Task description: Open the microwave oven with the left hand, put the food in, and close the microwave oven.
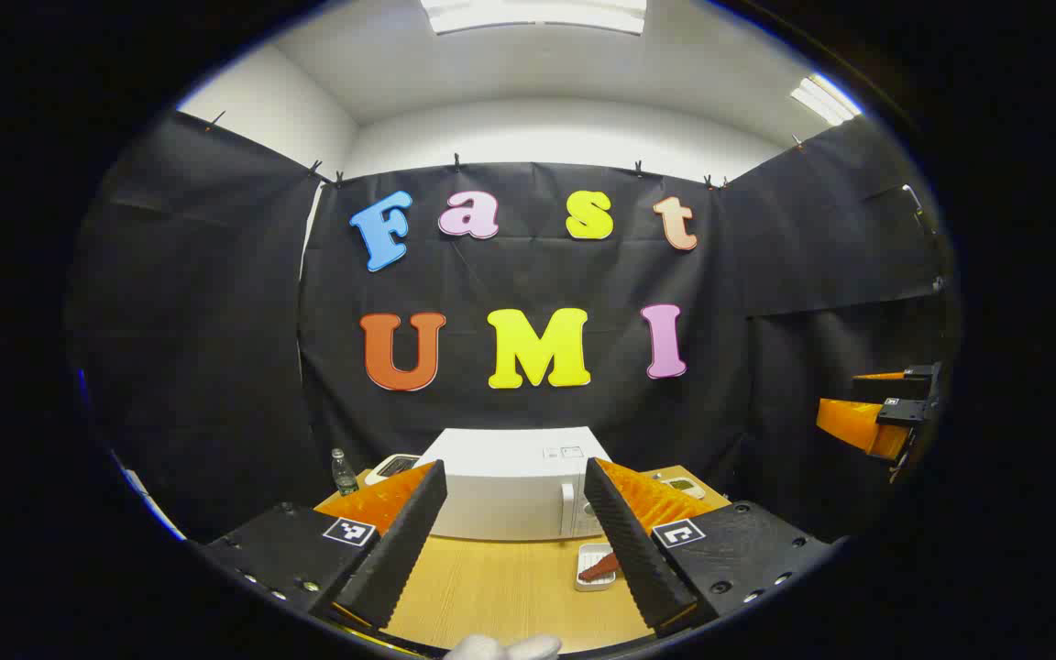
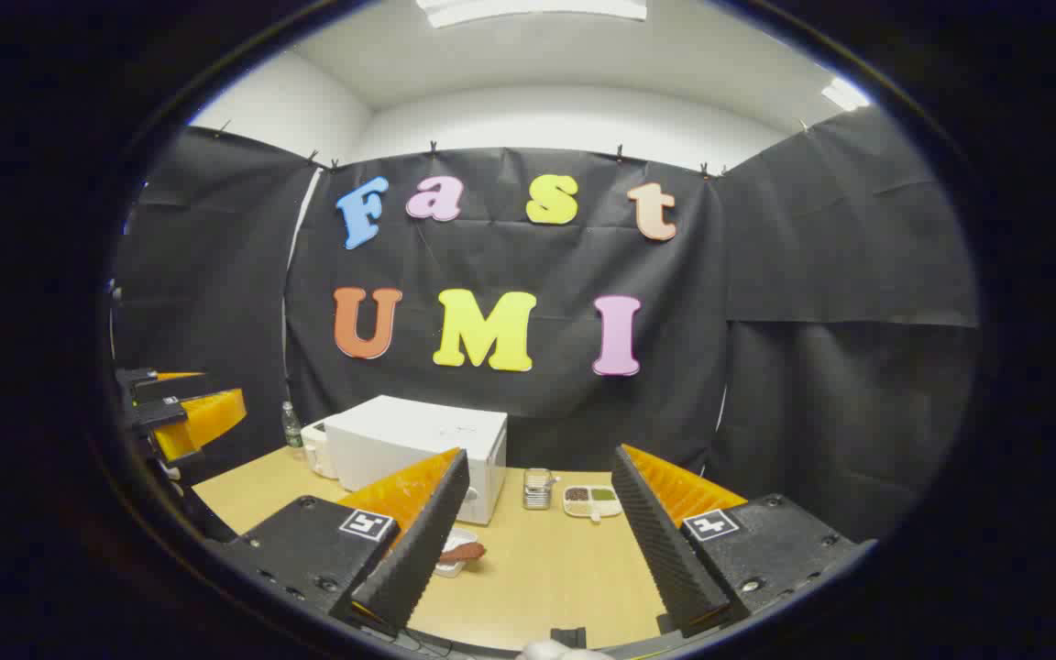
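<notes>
- While both grippers hang high, left gripper point(image 1: 514, 541) and right gripper point(image 2: 537, 541) have fingers spread, holding nothing.
- Closed microwave point(image 1: 510, 490) sits at table's point(image 1: 491, 596) far edge; food tray point(image 1: 596, 566) lies before it, bare wood around.

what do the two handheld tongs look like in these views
Both look alike. The left tongs and right tongs each have two long wedge-shaped fingers with ribbed inner faces, set on chunky black blocks with visible screws. Each block carries a small square black-and-white marker. A bit of white glove shows at the bottom edge.

Bare tabletop point(image 1: 491, 587) before microwave point(image 1: 510, 495)
</notes>
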{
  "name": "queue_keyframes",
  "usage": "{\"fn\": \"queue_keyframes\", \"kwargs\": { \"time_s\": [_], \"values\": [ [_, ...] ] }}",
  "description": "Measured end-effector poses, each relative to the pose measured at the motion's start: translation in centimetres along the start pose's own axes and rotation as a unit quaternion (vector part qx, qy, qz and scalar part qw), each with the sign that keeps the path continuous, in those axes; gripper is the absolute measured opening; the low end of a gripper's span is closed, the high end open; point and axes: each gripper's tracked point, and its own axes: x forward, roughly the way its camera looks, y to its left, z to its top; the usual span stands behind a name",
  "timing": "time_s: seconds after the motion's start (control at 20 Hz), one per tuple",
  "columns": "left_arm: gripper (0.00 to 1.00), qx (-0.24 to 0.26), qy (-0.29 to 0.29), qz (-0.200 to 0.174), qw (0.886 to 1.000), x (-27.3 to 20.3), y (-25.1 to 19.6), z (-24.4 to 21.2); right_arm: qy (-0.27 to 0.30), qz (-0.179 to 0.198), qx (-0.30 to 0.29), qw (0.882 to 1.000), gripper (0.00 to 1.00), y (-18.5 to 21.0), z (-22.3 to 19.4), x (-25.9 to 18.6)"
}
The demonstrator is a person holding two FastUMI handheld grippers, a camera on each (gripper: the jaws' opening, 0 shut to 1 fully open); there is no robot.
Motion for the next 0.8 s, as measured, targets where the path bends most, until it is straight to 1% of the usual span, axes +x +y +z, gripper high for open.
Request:
{"fn": "queue_keyframes", "kwargs": {
  "time_s": [0.05,0.15,0.45,0.65,0.8],
  "values": [
    [0.94,0.003,0.0,0.002,1.0,0.2,0.2,0.1,0.0,0.001,0.001,1.0,1.0,0.0,-0.1,0.0],
    [0.94,0.005,-0.001,0.013,1.0,0.4,1.1,0.0,-0.001,0.0,0.003,1.0,1.0,-0.1,-0.1,0.2],
    [0.95,0.008,0.003,0.026,1.0,1.4,1.9,-0.7,0.0,-0.004,0.004,1.0,1.0,-0.6,-0.3,0.7],
    [0.95,0.009,-0.002,0.018,1.0,3.4,0.7,-1.8,0.006,-0.005,0.004,1.0,0.99,-1.6,-0.7,1.8],
    [0.94,0.009,-0.003,0.009,1.0,6.5,-1.0,-4.2,0.012,-0.003,0.014,1.0,0.99,-2.5,-0.7,2.7]
  ]
}}
